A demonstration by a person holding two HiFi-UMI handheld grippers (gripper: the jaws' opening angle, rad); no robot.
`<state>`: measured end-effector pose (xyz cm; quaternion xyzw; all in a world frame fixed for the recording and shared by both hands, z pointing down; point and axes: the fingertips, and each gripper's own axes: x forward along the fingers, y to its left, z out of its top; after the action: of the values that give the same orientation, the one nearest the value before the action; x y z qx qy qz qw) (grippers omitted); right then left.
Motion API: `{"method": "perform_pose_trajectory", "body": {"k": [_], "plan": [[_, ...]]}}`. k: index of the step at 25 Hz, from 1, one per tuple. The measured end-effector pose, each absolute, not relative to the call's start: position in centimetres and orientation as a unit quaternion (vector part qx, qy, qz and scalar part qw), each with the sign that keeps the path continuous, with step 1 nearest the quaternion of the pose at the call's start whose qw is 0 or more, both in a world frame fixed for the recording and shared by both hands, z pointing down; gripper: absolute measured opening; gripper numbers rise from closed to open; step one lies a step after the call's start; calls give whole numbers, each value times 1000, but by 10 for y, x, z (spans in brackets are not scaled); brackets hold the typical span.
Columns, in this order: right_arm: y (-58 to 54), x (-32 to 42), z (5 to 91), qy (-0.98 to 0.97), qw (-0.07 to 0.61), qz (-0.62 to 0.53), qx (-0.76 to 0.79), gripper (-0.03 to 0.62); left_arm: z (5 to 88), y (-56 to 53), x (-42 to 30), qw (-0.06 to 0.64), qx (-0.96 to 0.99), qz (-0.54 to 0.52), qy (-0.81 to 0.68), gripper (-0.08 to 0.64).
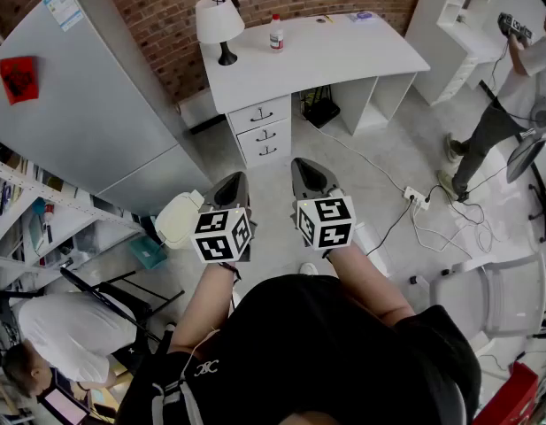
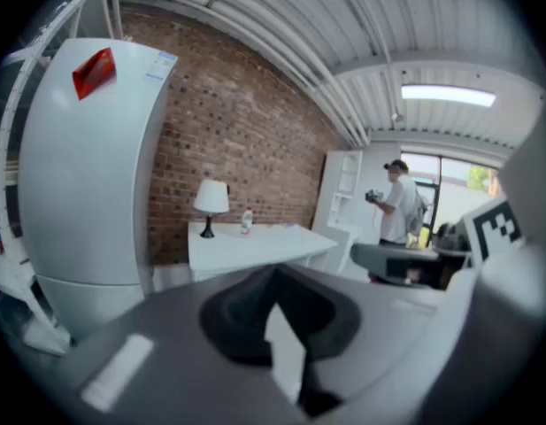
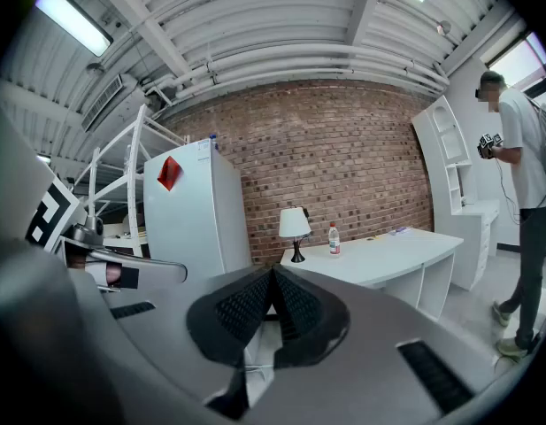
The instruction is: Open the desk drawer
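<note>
I hold both grippers level and side by side, just apart, pointing forward. My left gripper [image 1: 236, 182] has its jaws pressed together with nothing between them, and my right gripper [image 1: 307, 168] is closed and empty too. My left forearm [image 1: 206, 301] and right forearm [image 1: 368, 280] reach out from my chest.

The grey right gripper [image 3: 273, 277] fills the lower frame. Its ribbed black pads [image 3: 242, 308] meet at the tips, apparently with nothing between them. Beyond, a white desk [image 3: 388, 257] stands against a red brick wall [image 3: 343, 162] and carries a white-shaded table lamp [image 3: 296, 227] and a small clear plastic bottle [image 3: 334, 238]. A tall white cabinet [image 3: 197, 228] stands to the desk's left, and a person [image 3: 529, 193] stands at the right edge.
</note>
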<state>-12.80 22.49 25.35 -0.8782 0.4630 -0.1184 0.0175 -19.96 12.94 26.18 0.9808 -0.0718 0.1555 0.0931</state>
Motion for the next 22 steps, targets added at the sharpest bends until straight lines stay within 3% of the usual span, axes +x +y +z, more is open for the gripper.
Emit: {"method": "perform_pose_trajectory", "body": {"k": [22], "plan": [[253, -80, 266, 491, 11, -120, -863, -2, 278, 160, -146, 96, 976, 168, -101, 0]]}}
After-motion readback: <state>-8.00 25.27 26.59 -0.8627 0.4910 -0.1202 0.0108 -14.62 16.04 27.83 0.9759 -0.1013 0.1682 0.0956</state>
